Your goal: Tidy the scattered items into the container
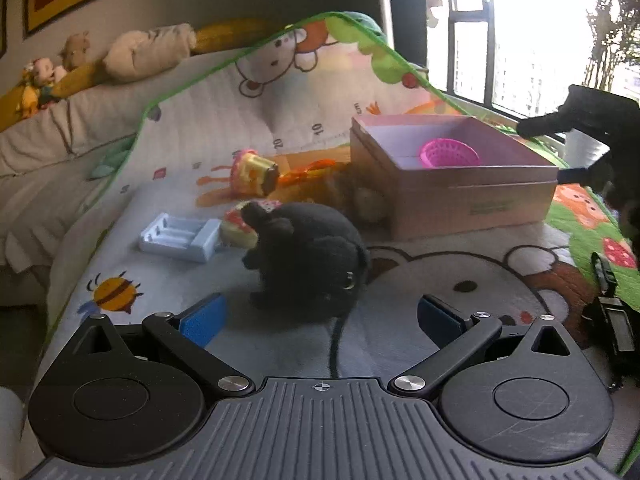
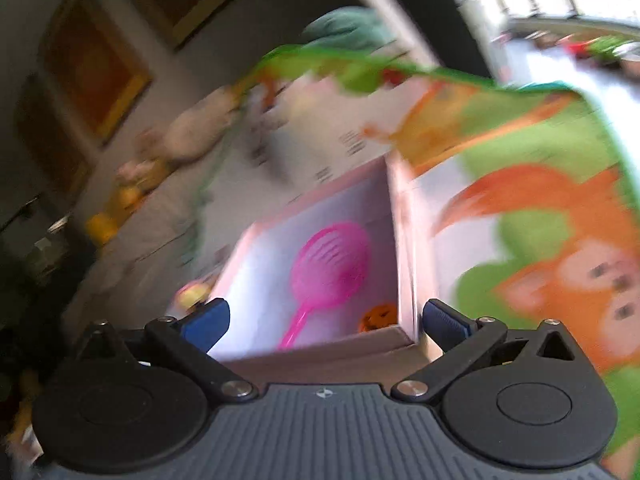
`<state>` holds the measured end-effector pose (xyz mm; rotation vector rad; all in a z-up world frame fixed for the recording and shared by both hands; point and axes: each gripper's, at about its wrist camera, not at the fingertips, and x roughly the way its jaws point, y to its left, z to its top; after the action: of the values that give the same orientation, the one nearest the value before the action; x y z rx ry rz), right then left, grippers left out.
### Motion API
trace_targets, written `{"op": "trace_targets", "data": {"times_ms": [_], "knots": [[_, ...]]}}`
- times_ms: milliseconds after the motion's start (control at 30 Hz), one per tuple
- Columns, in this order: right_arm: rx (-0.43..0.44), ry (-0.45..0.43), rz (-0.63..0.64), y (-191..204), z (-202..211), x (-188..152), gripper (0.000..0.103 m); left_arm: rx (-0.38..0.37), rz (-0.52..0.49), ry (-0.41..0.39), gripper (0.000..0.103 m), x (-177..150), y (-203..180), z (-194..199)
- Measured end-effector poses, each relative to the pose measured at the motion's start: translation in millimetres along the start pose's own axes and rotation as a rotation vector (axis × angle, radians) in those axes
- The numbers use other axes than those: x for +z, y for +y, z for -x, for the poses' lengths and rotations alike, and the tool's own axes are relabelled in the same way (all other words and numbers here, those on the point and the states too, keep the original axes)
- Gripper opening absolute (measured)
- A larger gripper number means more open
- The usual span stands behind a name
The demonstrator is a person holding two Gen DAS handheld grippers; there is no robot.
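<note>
- Our left tongs (image 1: 320, 316) gape empty, hovering just near of the black plush (image 1: 308, 256) on the mat (image 1: 440, 280).
- Our right tongs (image 2: 326, 320) gape empty over the box (image 2: 394, 208), where the pink scoop (image 2: 332, 264) lies.
- The drop looks done; next we'd close on the plush and carry it right into the box.

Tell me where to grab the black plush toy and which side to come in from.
Probably grip the black plush toy across its rounded body, coming straight ahead from the near side with the left gripper. Its fingers already stand wide open, and the soft bulk should squeeze to fit.
</note>
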<state>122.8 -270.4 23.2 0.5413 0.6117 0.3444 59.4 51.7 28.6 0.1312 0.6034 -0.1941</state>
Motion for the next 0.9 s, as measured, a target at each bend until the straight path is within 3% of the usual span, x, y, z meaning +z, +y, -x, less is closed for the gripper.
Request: {"op": "trace_targets", "data": {"times_ms": [133,300,433,533,633,733,900], "knots": [[-0.049,-0.024,0.085,14.5,23.0,-15.6,0.103,0.015,0.004,-0.003,0.103,4.4,3.0,-6.0],[-0.171,-0.046,0.243,26.4,70.6,-52.9,0.103,0.018,0.004,-0.01,0.103,14.7,4.5,-23.7],[-0.251,0.017,0.224,18.1,92.3,-87.0,0.103,0.014,-0.019,-0.004,0.103,20.4,0.1,-41.8],[-0.292,0.053,0.185,10.2,98.6,-107.7,0.103,0.008,-0.008,0.008,0.103,22.3,-2.2,-51.5],[-0.315,0.018,0.193,13.9,100.3,-119.0,0.103,-0.043,0.002,0.004,0.103,21.6,-5.9,-51.9],[-0.363,-0.017,0.173,20.4,95.9,-124.9,0.103,-0.048,-0.026,-0.023,0.103,21.4,-11.1,-50.5],[-0.467,0.043,0.254,42.0,82.2,-130.5,0.103,-0.05,-0.03,-0.029,0.103,19.8,-4.7,-50.7]]}}
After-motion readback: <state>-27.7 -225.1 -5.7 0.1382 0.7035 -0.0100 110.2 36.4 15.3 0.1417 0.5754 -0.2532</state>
